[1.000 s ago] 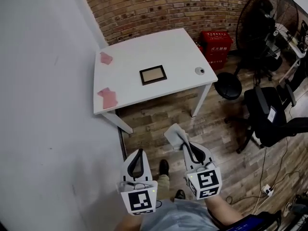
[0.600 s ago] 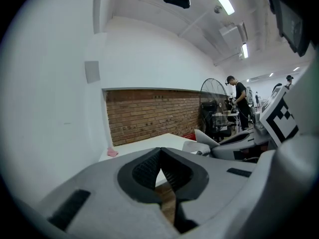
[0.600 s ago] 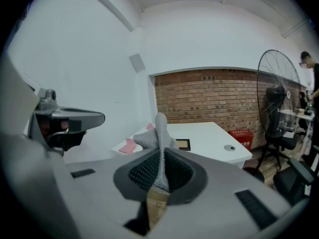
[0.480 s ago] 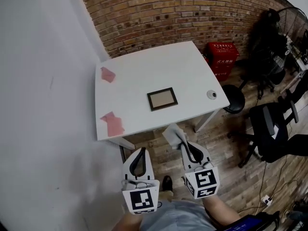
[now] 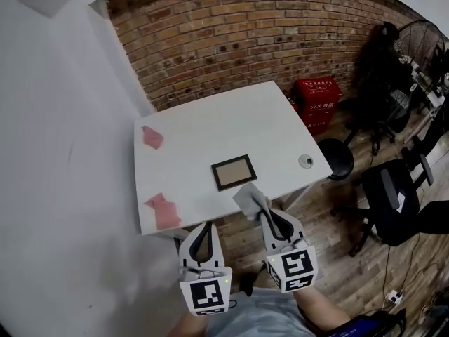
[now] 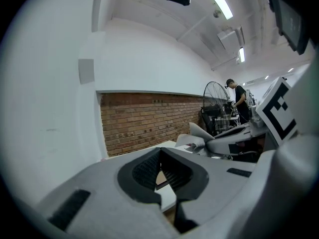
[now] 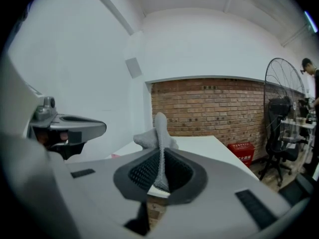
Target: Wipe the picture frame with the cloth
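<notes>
Your right hand-held gripper (image 5: 262, 214) clamps the crumpled grey cloth (image 5: 247, 198), seemingly ready to wipe the dark-rimmed picture frame (image 5: 234, 172) (left hand-held gripper (image 5: 204, 225) closed on nothing).

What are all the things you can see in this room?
table: one, white, by the brick wall
picture frame: one, dark with a brownish middle, flat on the table near its front edge
pink pieces: two, pink, on the table's left side, the other nearer the front
small round thing: one, grey, table's right front corner; too small to tell what it is
crate: one, red, on the floor right of the table
stool: one, black, beside the table's right edge
office chair: one, black, far right
fan: one, black, top right
grey cloth: one, pinched in the right gripper
left gripper: one, white and grey, shut, empty
right gripper: one, white and grey, shut on the grey cloth
</notes>
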A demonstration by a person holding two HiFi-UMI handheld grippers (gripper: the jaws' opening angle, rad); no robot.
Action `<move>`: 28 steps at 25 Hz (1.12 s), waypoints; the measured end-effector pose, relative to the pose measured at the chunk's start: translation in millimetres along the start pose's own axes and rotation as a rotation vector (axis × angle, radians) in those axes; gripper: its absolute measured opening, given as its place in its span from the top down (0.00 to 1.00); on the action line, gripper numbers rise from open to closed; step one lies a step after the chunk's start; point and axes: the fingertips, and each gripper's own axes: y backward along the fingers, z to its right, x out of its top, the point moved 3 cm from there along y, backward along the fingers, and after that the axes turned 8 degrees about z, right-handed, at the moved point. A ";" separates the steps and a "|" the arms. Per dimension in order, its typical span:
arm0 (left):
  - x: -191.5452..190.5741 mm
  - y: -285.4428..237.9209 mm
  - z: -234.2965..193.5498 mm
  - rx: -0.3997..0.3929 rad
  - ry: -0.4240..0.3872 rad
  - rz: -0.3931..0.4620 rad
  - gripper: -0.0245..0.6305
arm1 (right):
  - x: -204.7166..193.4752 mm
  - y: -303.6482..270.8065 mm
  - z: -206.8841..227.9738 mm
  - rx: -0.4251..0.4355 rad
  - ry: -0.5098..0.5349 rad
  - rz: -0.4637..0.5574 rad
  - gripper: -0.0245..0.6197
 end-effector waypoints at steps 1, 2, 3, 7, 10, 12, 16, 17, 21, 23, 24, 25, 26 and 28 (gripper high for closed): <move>-1.2 -4.6 1.2 -0.001 0.007 -0.005 0.95 | -0.6 -3.2 4.0 -0.004 -0.002 0.000 0.92; -2.9 -9.6 1.9 -0.003 0.012 -0.010 0.95 | -1.3 -7.2 8.1 -0.007 -0.004 0.000 0.92; -5.4 -15.1 1.7 -0.005 0.007 -0.014 0.95 | -2.0 -12.0 12.2 -0.008 -0.006 -0.001 0.92; -16.8 -41.8 0.2 0.003 -0.006 -0.044 0.95 | -7.1 -38.0 28.7 0.012 -0.019 -0.013 0.92; -23.8 -67.7 -5.7 0.030 0.018 -0.080 0.95 | -13.7 -67.8 38.8 0.045 -0.031 -0.030 0.92; -27.0 -85.5 -11.6 0.057 0.032 -0.107 0.95 | -16.0 -89.9 45.1 0.075 -0.041 -0.042 0.92; -28.7 -119.9 -23.8 0.110 0.012 -0.139 0.95 | -13.1 -130.8 57.5 0.147 -0.059 -0.057 0.92; -28.0 -127.7 -25.5 0.125 0.017 -0.147 0.95 | -12.0 -139.8 60.0 0.165 -0.063 -0.059 0.92; -25.8 -155.1 -30.8 0.179 0.014 -0.167 0.95 | -7.6 -172.5 70.3 0.233 -0.068 -0.060 0.92; -23.1 -164.9 -32.5 0.203 0.006 -0.170 0.95 | -5.6 -185.4 74.9 0.262 -0.065 -0.058 0.92; -21.3 -168.7 -33.4 0.215 0.003 -0.172 0.95 | -4.0 -191.0 76.3 0.276 -0.063 -0.056 0.92; -19.2 -172.1 -34.4 0.226 0.001 -0.174 0.95 | -1.3 -196.2 77.0 0.289 -0.063 -0.053 0.92; -16.8 -175.4 -35.7 0.236 -0.001 -0.175 0.95 | 2.0 -201.2 77.4 0.302 -0.064 -0.049 0.92; -11.8 -181.3 -39.5 0.254 -0.009 -0.178 0.95 | 7.8 -209.5 77.6 0.326 -0.067 -0.045 0.92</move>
